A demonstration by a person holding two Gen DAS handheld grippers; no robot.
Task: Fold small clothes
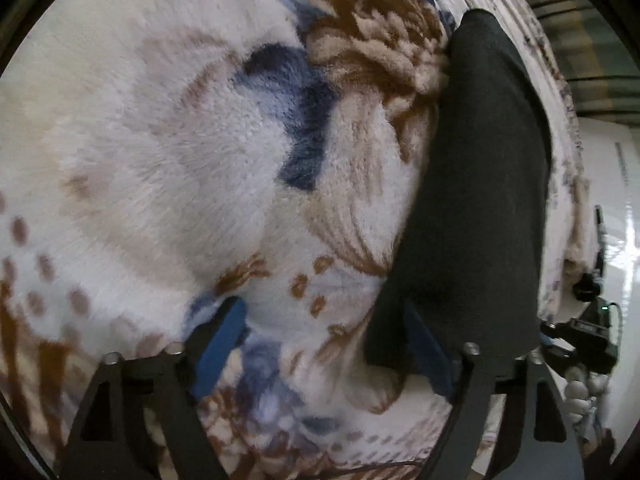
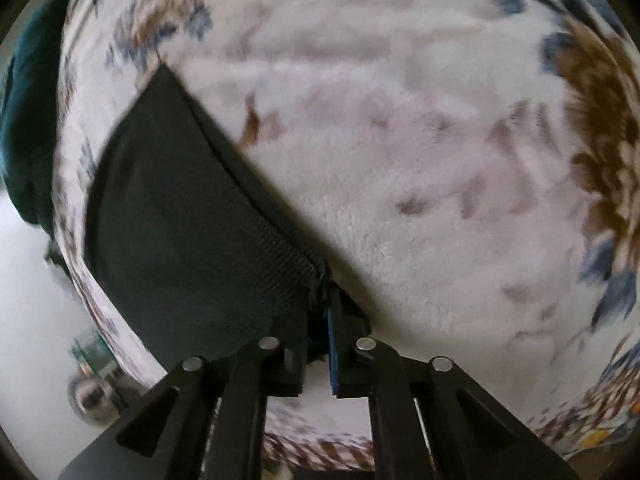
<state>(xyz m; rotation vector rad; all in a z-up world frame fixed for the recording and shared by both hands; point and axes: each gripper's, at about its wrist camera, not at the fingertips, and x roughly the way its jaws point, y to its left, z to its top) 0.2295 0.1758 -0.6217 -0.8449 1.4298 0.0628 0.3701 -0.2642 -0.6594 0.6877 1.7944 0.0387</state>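
Note:
A small black garment point(image 1: 476, 184) lies flat on a fluffy white blanket with brown and blue flower print point(image 1: 180, 152). In the left wrist view my left gripper point(image 1: 324, 336) is open; its right blue finger point(image 1: 424, 344) rests at the garment's near edge, its left finger point(image 1: 220, 340) is on the blanket. In the right wrist view the garment point(image 2: 180, 216) stretches up to the left, and my right gripper point(image 2: 320, 312) is shut on its ribbed corner, close to the blanket point(image 2: 420, 160).
The blanket's edge runs along the right of the left wrist view, with white floor point(image 1: 616, 200) and dark equipment with cables point(image 1: 592, 328) beyond it. In the right wrist view a dark teal cloth point(image 2: 28, 128) and floor clutter point(image 2: 92, 380) lie off the blanket's left edge.

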